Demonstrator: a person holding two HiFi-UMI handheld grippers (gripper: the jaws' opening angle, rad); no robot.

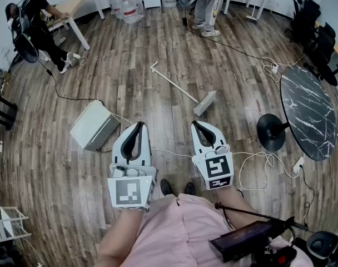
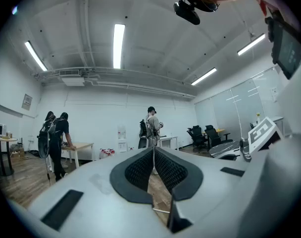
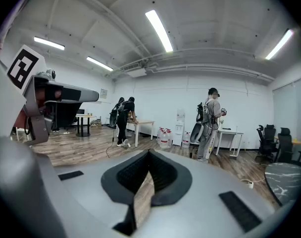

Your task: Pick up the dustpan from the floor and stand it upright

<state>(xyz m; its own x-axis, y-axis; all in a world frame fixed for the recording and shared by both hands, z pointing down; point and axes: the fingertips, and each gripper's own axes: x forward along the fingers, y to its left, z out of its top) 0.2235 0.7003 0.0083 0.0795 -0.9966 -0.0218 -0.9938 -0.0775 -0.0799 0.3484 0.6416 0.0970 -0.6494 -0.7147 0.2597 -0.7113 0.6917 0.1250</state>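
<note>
Head view: where's the dustpan?
— Lying flat on the floor, well ahead. Left gripper and right gripper are closed on nothing and held level, likely because reaching hasn't begun.

The head view's top edge cuts the grey-trousered standing person off at the waist; the mouth of the grey long-handled dustpan is too small to make out.
</note>
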